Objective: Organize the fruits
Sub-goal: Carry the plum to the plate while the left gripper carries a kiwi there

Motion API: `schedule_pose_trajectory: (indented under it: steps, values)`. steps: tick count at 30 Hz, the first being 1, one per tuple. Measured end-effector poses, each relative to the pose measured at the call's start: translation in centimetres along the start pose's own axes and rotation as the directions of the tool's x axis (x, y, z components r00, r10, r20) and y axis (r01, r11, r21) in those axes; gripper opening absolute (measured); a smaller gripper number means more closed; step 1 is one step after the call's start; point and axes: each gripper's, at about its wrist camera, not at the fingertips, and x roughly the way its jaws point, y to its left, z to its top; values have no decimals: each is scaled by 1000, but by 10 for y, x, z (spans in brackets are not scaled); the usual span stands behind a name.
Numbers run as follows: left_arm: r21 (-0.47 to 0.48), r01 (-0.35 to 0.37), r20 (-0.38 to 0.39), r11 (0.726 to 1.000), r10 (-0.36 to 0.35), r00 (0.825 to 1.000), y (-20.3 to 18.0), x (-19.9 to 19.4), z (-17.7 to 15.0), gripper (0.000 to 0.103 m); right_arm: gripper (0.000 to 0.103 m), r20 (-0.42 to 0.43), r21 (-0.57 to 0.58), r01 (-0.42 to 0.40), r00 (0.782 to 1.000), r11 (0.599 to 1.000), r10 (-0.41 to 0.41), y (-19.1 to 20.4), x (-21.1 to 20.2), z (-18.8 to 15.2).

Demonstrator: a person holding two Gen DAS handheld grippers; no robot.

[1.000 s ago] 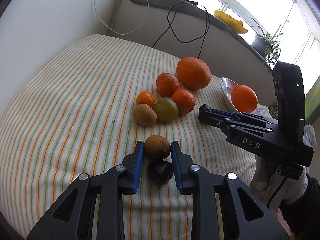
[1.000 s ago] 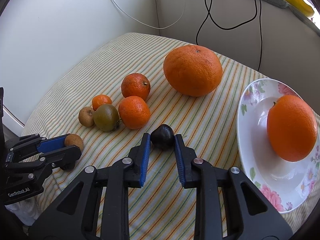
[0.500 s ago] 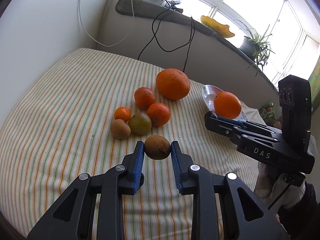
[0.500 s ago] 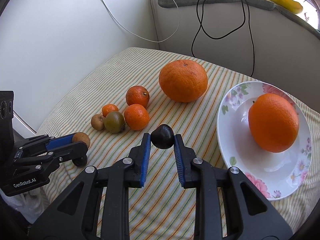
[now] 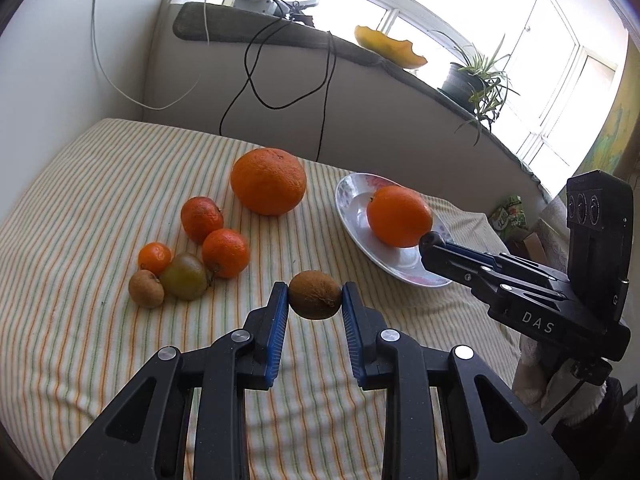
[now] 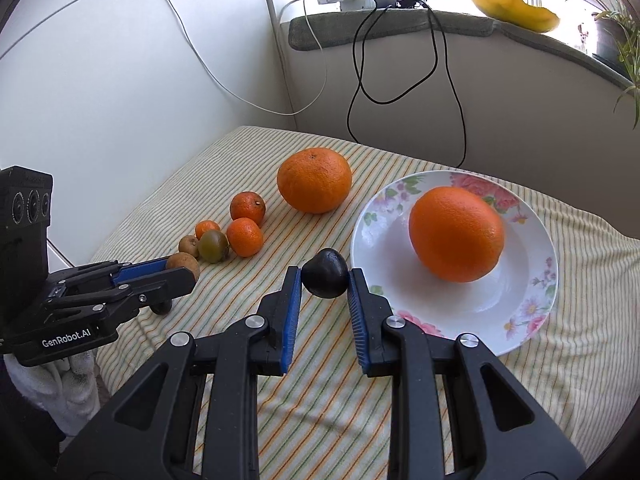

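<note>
My left gripper [image 5: 315, 297] is shut on a brown kiwi [image 5: 315, 295] and holds it above the striped cloth [image 5: 80, 208]. My right gripper [image 6: 324, 280] is shut on a small dark fruit [image 6: 325, 273], held in the air just left of the floral plate [image 6: 532, 304]. An orange [image 6: 456, 234] lies on that plate. On the cloth sit a large orange [image 6: 315, 180], two tangerines [image 6: 245, 237], a smaller tangerine [image 6: 207, 228], a greenish fruit [image 6: 213, 245] and a small brown fruit [image 6: 188, 245]. The same group shows in the left wrist view [image 5: 188, 256].
The table stands in a corner of white walls [image 6: 120, 92]. A ledge [image 6: 400, 26] behind holds a power adapter, black and white cables [image 6: 400, 60], a yellow dish [image 6: 514, 4] and a potted plant [image 5: 476, 76]. The cloth drops off at the near edge.
Both grippers have risen off the cloth and pulled back, each carrying its fruit. The right gripper with the dark fruit now hangs nearer the plate.
</note>
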Motion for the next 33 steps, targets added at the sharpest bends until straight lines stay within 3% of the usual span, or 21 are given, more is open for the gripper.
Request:
schedule_pose_trajectory:
  steps: [14,33]
  values:
    - [67,51,-28,996,-49,998,-47,40,9,26,25,23,86,86,996,993,-88,-64,-25,-11]
    - [110,64,-72,992,-56,996,-81,79,14,26,25,-3,136,121,993,983,-122,-108,-10,-14]
